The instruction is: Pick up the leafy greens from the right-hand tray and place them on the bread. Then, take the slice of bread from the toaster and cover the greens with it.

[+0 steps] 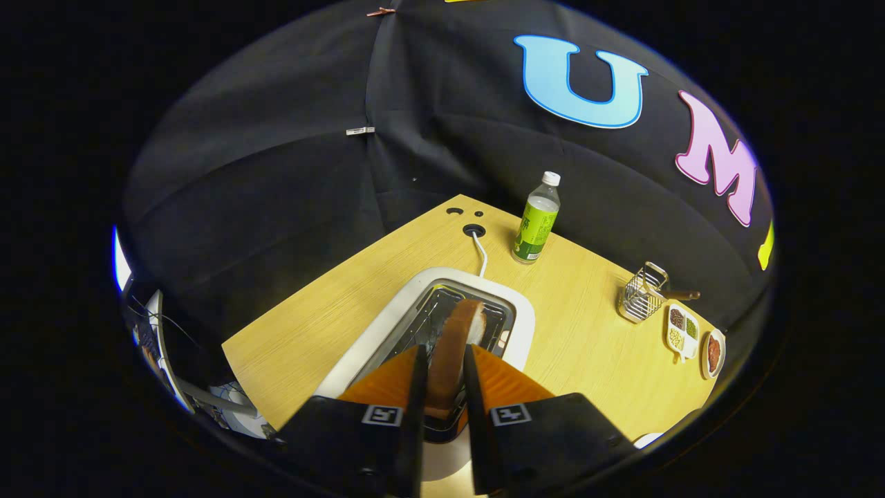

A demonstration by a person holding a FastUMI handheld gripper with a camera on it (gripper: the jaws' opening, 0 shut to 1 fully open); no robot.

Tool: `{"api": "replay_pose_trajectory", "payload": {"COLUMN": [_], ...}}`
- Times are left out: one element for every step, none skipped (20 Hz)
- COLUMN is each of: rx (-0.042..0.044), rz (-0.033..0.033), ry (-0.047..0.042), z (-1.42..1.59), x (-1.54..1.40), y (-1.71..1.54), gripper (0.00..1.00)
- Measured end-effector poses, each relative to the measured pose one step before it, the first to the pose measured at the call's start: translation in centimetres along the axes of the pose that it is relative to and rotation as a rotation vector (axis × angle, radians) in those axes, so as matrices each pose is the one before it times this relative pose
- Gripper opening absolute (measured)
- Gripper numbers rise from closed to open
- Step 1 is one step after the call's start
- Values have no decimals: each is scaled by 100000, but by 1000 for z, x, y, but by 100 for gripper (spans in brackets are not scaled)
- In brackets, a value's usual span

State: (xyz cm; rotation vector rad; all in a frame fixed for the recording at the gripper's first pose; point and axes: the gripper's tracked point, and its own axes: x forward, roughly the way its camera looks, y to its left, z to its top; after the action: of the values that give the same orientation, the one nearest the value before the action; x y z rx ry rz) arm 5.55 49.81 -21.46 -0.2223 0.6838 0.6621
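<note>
A slice of bread stands on edge in the slot of the white toaster, brown crust toward me. My gripper is right above the slot, looking down. Both fingers press on the slice's two flat sides, so the gripper is shut on it. The slice's far end sticks out beyond the fingertips; its lower part is hidden inside the slot.
The toaster sits on a light wooden table, its white cord running to a hole at the far corner. A green-labelled bottle stands beyond the toaster. To the right are a wire basket and small dishes of seeds.
</note>
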Motion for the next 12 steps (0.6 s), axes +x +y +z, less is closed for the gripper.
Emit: {"api": "replay_pose_trajectory", "payload": {"rx": [2215,2089,1304,271,-127,-338,-90,473,828,774,734,794], "rz": [357,114,1494,1353,1124,1196,905,541,557,646,373,547], "ry": [807,599,615,511,-111,-648,-1368,-1837,-1948,-2186,-2291,-2110], "z": [31,-17,97,178,252,193,468,677,807,925,1025,915], "x": [-68,376,19,-196,-192,-483,-576,-725,-723,-871,-941,-875], "y": [-42,-24,65,-21,-113,-24,-60,-161,-130,-98,-178,-275], "gripper": [23,20,18,16,16,14,14,14,14,14,14,14]}}
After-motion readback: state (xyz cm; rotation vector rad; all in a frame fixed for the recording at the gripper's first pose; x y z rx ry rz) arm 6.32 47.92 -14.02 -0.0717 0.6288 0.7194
